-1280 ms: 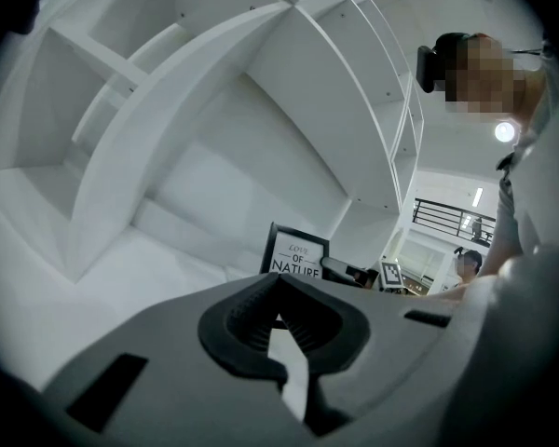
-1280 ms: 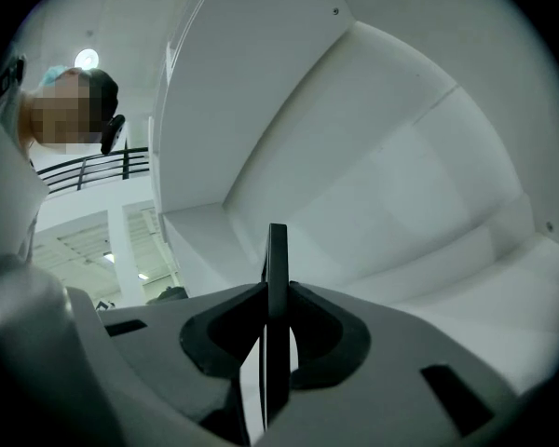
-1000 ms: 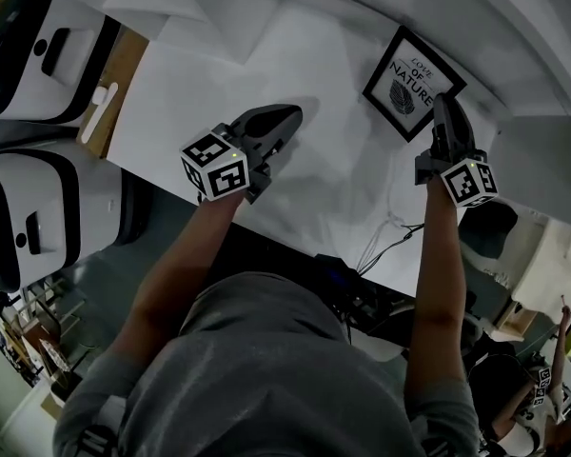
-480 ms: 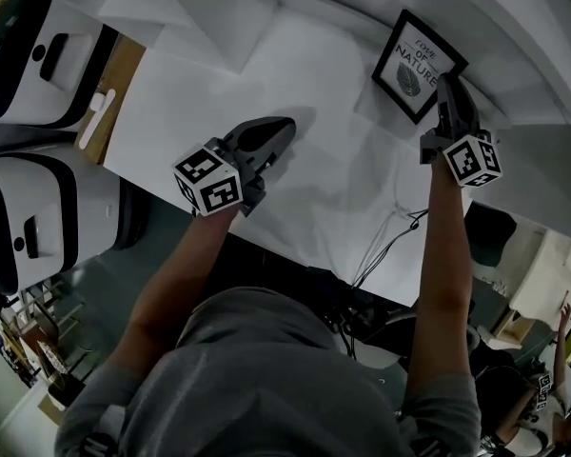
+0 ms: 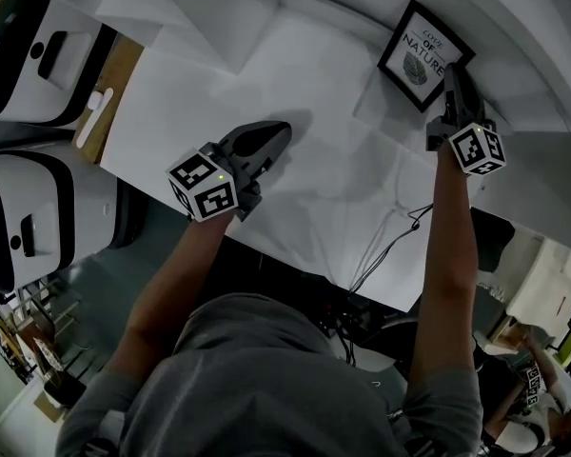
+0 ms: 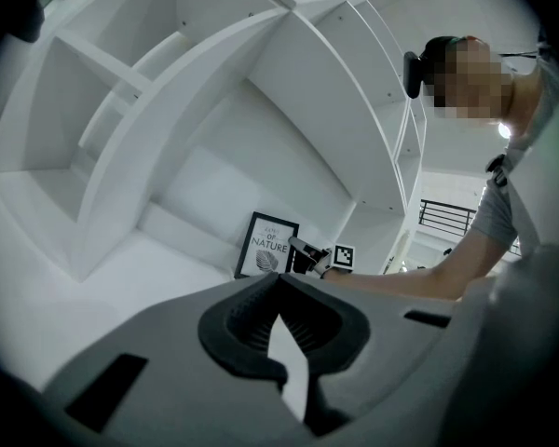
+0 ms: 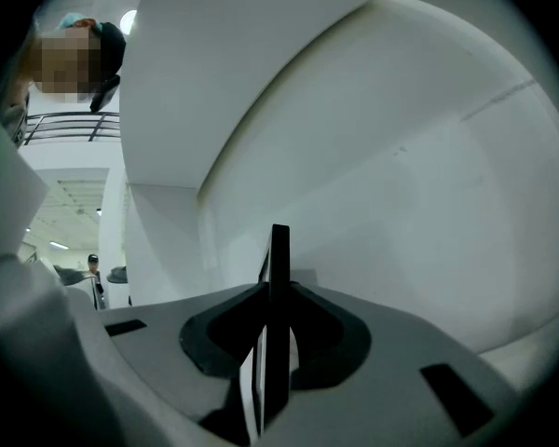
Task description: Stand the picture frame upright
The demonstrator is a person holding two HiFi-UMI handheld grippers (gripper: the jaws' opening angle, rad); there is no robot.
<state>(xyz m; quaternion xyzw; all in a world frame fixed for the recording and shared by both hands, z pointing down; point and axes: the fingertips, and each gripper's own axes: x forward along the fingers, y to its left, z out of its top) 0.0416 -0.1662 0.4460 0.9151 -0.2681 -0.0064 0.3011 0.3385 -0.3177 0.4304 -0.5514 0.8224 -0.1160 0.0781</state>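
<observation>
So the frame (image 5: 422, 53) is at the far right corner of the white table (image 5: 219, 93), right up near the back wall (image 6: 261, 170). In the left gripper view it looks stood up on its bottom edge, pretty much upright, with the print facing out. It's got a black border and "LOVE OF NATURE" with a leaf under it. Can't tell if the back of it touches the wall or there's a gap.

The right gripper (image 5: 451, 76) has it. Its own view shows the frame edge-on, a thin black strip running straight up between the two jaws, with a pad pressed on each face. So it's clamped on the frame's right edge, pointing about level, with its cube (image 5: 477, 149) back toward the person's arm (image 5: 452, 255).

The left gripper (image 5: 274, 136) is well apart from all that, out over the middle of the table with nothing in it. Its jaws are closed together, tips meeting, and there's only bare white surface past them. It's aimed roughly toward the frame.

Other stuff: a big white shelf (image 6: 168, 110) with open compartments rises behind the table. Some thin cables (image 5: 392, 241) hang off the table's near edge by the right arm.
</observation>
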